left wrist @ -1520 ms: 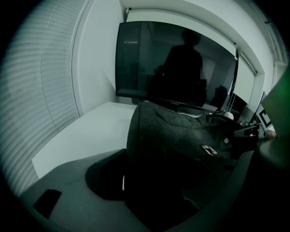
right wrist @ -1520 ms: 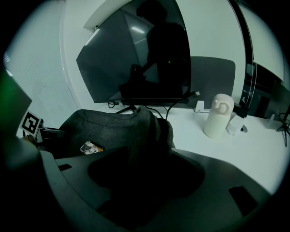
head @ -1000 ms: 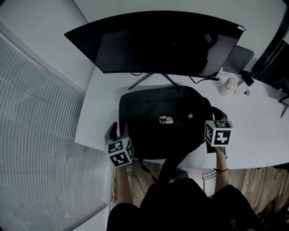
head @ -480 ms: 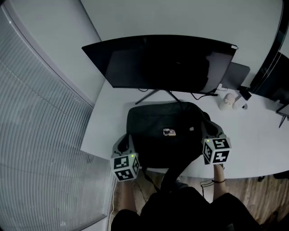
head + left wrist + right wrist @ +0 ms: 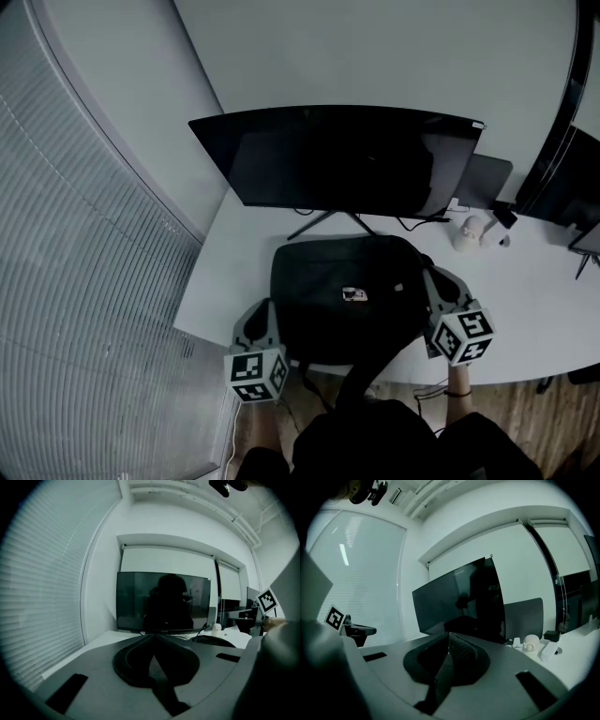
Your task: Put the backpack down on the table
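The black backpack lies flat on the white table in front of the monitor, and one of its straps hangs over the front edge. My left gripper hovers just off the backpack's left side. Its jaws are shut with nothing between them. On the backpack's right side my right gripper is likewise shut and empty. Both point about level toward the monitor, above the table top. Neither touches the backpack.
A wide dark monitor stands on its stand behind the backpack. A small white figure and cables sit at the back right, near a grey panel. Window blinds run along the left. Wooden floor shows below the table's front edge.
Both grippers have drawn back from the backpack's sides toward the table's front edge and lifted. The backpack has stayed where it lies. The head view has tilted up.
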